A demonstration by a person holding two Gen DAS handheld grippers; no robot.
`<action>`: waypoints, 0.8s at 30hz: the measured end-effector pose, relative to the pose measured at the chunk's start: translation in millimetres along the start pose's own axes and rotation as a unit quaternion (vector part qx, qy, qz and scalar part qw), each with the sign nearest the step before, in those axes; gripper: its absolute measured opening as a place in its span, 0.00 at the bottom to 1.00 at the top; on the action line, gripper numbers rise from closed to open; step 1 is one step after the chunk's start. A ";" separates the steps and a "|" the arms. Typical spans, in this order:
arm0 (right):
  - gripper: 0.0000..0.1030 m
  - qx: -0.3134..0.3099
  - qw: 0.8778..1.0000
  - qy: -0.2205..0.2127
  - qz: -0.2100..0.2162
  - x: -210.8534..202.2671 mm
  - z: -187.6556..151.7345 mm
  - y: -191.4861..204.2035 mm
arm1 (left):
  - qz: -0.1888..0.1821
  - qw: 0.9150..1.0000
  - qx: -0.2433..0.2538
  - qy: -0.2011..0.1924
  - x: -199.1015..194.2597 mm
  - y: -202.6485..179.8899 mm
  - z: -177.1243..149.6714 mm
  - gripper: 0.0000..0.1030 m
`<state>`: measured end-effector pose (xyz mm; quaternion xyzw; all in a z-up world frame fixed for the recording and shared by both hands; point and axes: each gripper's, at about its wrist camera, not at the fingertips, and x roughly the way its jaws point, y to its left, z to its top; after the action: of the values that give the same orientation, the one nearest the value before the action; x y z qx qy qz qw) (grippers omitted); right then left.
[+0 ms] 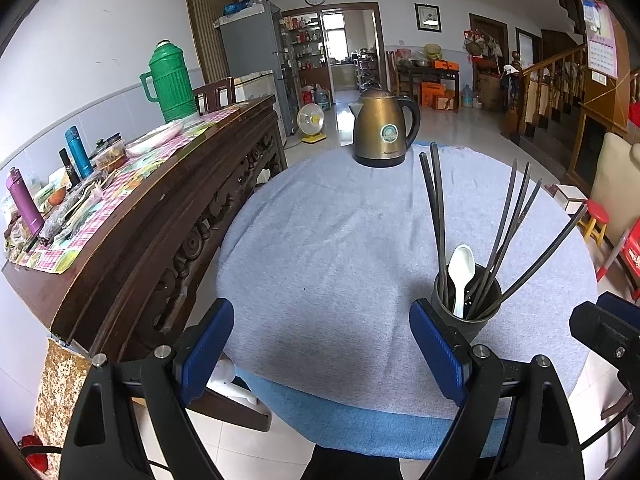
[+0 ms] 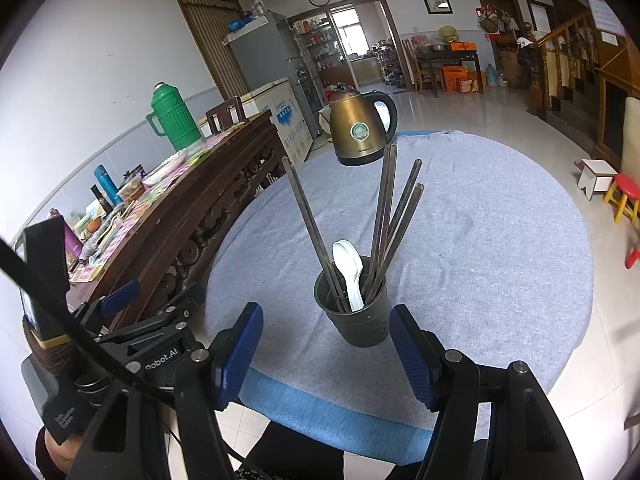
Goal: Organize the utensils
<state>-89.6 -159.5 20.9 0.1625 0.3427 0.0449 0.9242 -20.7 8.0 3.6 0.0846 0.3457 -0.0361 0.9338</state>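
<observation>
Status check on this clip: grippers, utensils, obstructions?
Left gripper open, empty. Right gripper open, empty. Chopsticks and white spoon upright in holder. Kettle behind, clear.

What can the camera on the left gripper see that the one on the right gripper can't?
Only the left wrist view shows the yellow fan on the floor and the calendar on the wall. Only the right wrist view shows the white stool fully. Both share the round table, the kettle, the utensil cup holding chopsticks and a white spoon.
</observation>
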 end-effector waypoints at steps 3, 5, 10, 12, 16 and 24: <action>0.67 0.001 1.000 0.000 -0.003 2.9 1.8 -1.7 | -0.001 1.000 0.002 0.002 2.8 -1.3 0.3 0.87; 0.67 0.003 1.000 0.002 -0.004 5.3 2.6 -3.3 | -0.003 1.000 0.002 0.003 4.9 -2.0 0.0 0.87; 0.67 0.005 1.000 0.007 -0.006 10.9 4.0 -3.7 | -0.005 1.000 0.005 0.009 10.2 -3.6 -0.9 0.87; 0.67 0.005 1.000 0.009 -0.006 13.1 4.4 -3.7 | -0.005 1.000 0.005 0.011 12.4 -3.3 -0.8 0.87; 0.67 0.005 1.000 0.012 -0.007 17.3 4.4 -3.1 | -0.005 1.000 0.003 0.014 15.2 -2.2 -1.8 0.87; 0.67 0.003 1.000 0.015 -0.005 22.7 4.7 -1.5 | -0.004 1.000 0.002 0.018 19.2 0.0 -1.6 0.87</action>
<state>-69.4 -157.8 9.7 0.1629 0.3579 0.0416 0.9185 -7.2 8.1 -10.1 0.0853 0.3627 -0.0389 0.9272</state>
